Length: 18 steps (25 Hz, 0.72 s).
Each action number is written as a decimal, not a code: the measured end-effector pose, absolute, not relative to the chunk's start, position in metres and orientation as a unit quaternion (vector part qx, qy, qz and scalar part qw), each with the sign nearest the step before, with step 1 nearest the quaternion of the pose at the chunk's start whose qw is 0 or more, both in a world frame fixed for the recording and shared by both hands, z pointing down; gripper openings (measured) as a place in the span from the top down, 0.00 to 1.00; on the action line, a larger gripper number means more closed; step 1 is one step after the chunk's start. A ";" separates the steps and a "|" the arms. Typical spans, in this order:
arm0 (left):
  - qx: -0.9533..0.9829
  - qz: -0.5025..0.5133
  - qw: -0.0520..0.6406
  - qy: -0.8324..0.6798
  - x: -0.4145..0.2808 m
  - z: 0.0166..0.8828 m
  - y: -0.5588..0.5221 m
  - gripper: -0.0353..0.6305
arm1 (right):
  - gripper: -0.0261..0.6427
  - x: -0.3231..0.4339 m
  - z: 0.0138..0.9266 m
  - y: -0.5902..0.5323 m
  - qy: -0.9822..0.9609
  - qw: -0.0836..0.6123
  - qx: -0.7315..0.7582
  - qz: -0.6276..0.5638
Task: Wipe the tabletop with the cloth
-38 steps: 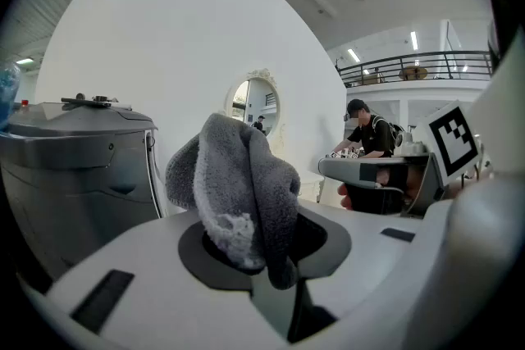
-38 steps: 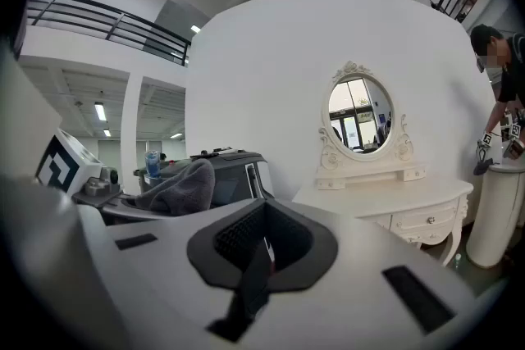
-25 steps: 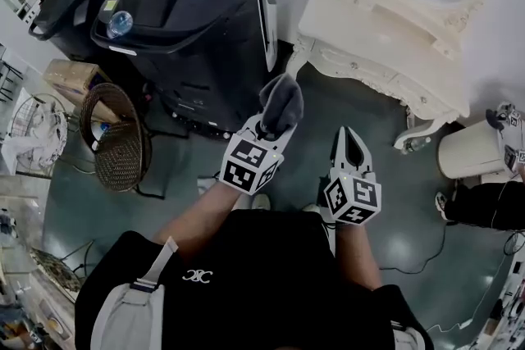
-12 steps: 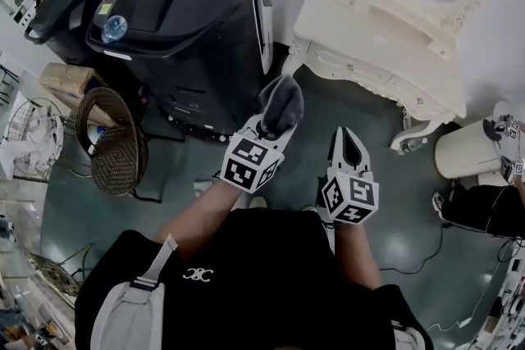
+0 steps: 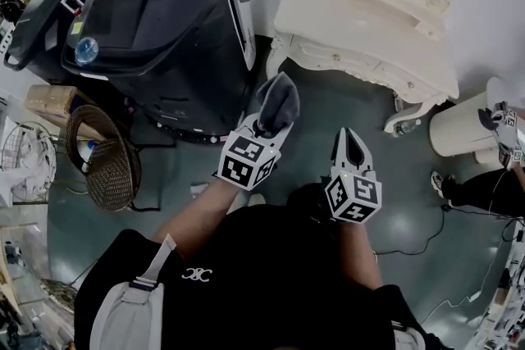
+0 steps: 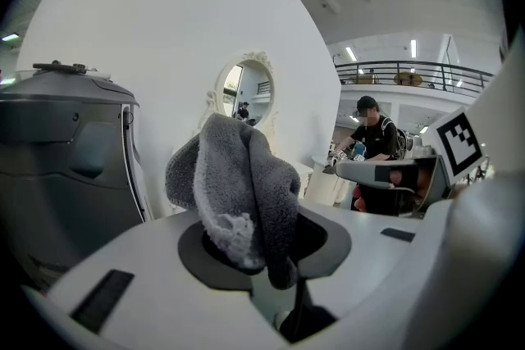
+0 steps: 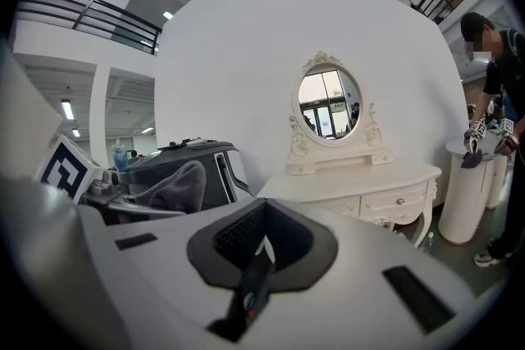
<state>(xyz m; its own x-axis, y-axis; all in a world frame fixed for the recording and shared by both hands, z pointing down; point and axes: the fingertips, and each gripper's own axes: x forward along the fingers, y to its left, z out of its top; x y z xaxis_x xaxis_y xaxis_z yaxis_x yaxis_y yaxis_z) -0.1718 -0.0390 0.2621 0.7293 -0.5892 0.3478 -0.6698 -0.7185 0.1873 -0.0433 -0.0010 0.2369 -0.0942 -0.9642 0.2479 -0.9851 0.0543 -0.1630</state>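
Note:
My left gripper is shut on a grey cloth, which bunches up out of its jaws and shows at the left of the right gripper view. Beside it, my right gripper is shut with nothing between its jaws. Both are held in the air above the floor. Ahead and to the right stands the white dressing table, its tabletop bare, with an oval mirror on it. Neither gripper touches the table.
A large black machine stands ahead left, with small items on its top. A wicker basket sits on the floor at the left. A white bin is at the right, where another person stands with grippers.
The whole scene has slid left and down in the head view, so the dressing table sits nearer the middle. Both grippers keep the same pose, the cloth still held.

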 end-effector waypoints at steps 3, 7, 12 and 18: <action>0.913 0.137 0.165 -0.347 -0.168 0.271 -0.056 0.80 | 0.95 -0.039 0.247 -0.015 -0.725 0.047 0.669 0.158; 0.905 0.144 0.175 -0.360 -0.158 0.280 -0.089 0.80 | 0.95 -0.026 0.249 -0.047 -0.734 0.045 0.661 0.153; 0.886 0.158 0.187 -0.393 -0.147 0.296 -0.135 0.80 | 0.95 -0.008 0.264 -0.102 -0.752 0.057 0.634 0.168; 0.866 0.171 0.199 -0.426 -0.134 0.340 -0.201 0.80 | 0.95 0.009 0.300 -0.168 -0.779 0.059 0.597 0.179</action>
<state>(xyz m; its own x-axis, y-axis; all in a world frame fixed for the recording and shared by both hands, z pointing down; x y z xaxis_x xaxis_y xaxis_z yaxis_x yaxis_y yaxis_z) -0.1335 -0.2007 0.3404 0.5781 -0.6704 0.4652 -0.8062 -0.5574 0.1985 0.0092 -0.1676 0.2995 -0.2796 -0.9098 0.3068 -0.9523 0.2221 -0.2091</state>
